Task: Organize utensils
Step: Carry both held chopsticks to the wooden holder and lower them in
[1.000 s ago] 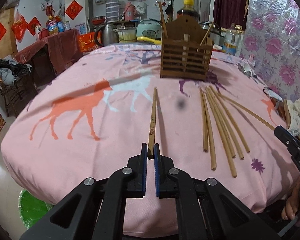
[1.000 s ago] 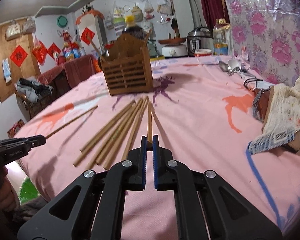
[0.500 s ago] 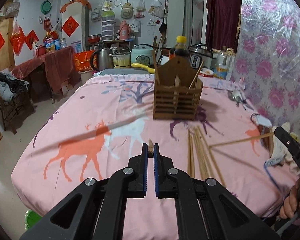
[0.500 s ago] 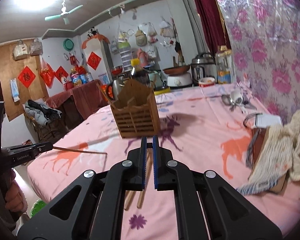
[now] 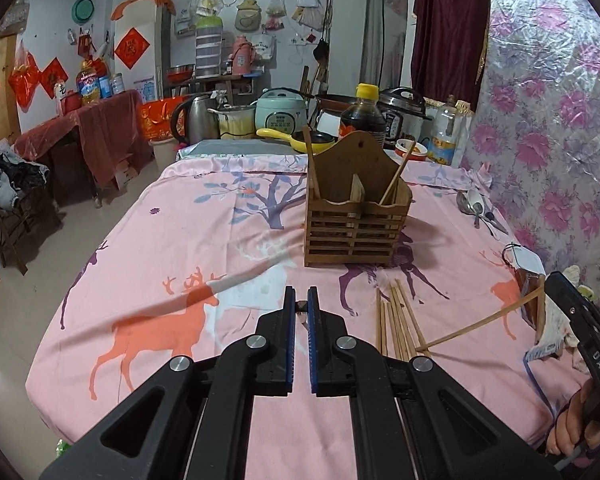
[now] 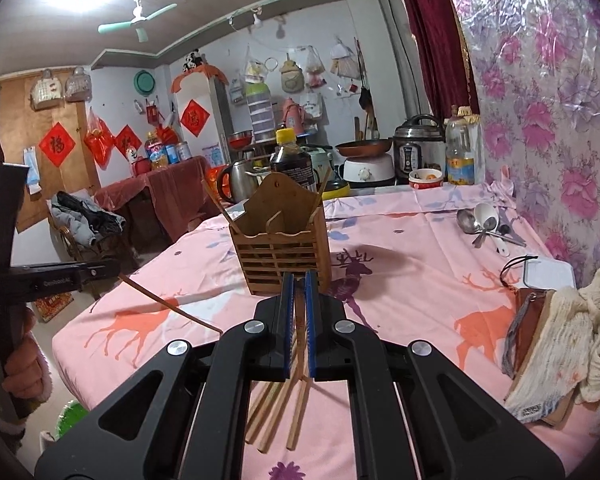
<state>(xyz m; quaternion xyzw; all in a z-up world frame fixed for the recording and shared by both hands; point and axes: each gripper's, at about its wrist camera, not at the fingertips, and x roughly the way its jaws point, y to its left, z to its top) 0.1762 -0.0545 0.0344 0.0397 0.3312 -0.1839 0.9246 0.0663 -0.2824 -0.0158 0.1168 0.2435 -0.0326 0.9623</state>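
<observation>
On the table, a pink cloth [image 5: 188,216] printed with deer and trees is spread, and a wooden slatted utensil holder [image 5: 356,210] stands upright near its middle; this holder serves as the landmark. Behind the holder, a dark sauce bottle with a yellow cap [image 5: 363,114] is seen, with rice cookers and a kettle on a counter further back. Red paper decorations are fixed to the far wall, and a floral plastic sheet [image 6: 560,120] covers the wall to the holder's right. Metal and white spoons [image 6: 482,222] lie to the right of the holder, well apart from it.

The holder is divided into two compartments — one chopstick leans in each. In front of the holder, a loose bundle of wooden chopsticks [image 5: 396,320] lies flat on the cloth.

The left gripper [image 5: 301,312] is held in front of the holder, above the cloth; its jaws are pressed onto the end of a single chopstick [image 6: 172,308], which is seen in the right wrist view slanting above the cloth. The right gripper [image 6: 299,292] is pinched on a second chopstick [image 5: 480,324] — it is raised above the bundle, in front and to the right of the holder.
</observation>
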